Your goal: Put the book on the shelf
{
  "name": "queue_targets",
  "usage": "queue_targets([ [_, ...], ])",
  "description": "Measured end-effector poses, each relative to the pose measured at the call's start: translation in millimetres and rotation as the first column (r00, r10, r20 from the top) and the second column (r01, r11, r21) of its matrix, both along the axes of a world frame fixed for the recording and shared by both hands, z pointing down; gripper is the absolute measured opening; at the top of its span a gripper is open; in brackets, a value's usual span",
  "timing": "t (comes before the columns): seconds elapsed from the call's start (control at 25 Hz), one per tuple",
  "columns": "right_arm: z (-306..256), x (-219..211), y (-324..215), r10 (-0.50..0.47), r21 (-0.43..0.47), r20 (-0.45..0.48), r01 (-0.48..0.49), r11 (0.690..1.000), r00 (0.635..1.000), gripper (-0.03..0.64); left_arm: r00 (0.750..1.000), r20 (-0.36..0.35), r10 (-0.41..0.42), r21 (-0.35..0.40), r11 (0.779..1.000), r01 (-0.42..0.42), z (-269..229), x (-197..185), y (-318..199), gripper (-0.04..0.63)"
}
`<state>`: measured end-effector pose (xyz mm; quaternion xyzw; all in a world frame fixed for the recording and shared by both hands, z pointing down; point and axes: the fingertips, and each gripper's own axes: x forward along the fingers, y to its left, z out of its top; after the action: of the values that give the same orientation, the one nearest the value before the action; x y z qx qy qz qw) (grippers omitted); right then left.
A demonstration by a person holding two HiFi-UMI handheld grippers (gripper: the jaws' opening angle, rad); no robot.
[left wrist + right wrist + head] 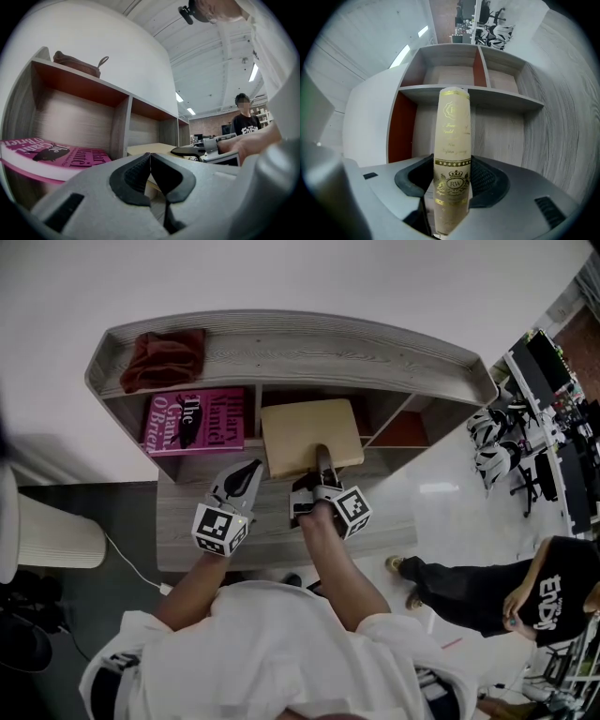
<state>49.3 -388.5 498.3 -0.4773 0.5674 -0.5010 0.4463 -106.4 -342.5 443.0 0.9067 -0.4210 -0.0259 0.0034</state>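
Book (452, 154), cream, gilt-lettered spine, woodgrain shelf (328, 348)

pink book (193, 421) fills left bay (127, 414) | right bay (398, 427): free (orange walls)

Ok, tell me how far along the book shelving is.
Done: a pink book lies flat in the shelf's left compartment. In hand: the right gripper clamps the cream book by its spine, far end at the middle compartment's mouth. Still to do: slide it in and let go. The left gripper is shut and empty.
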Motion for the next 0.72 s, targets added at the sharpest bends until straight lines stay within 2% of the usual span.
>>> queue_targets([
  [0.2, 2, -11, 7, -0.136, -0.01, -0.033, 0.135, 0.991, 0.99, 0.199, 1.0, -0.004, -0.005, -0.004, 1.0, 0.005, 3, 0, 0, 0.017],
  [0.36, 4, -21, 14, -0.212, -0.006, 0.008, 0.212, 0.977, 0.977, 0.199, 1.0, -0.006, -0.005, -0.001, 1.0, 0.005, 2, 1, 2, 0.017],
  [0.72, 8, -22, -5, -0.218, -0.008, 0.02, 0.218, 0.976, 0.976, 0.198, 0.999, -0.01, -0.032, -0.002, 0.999, 0.032, 6, -10, -2, 0.017],
])
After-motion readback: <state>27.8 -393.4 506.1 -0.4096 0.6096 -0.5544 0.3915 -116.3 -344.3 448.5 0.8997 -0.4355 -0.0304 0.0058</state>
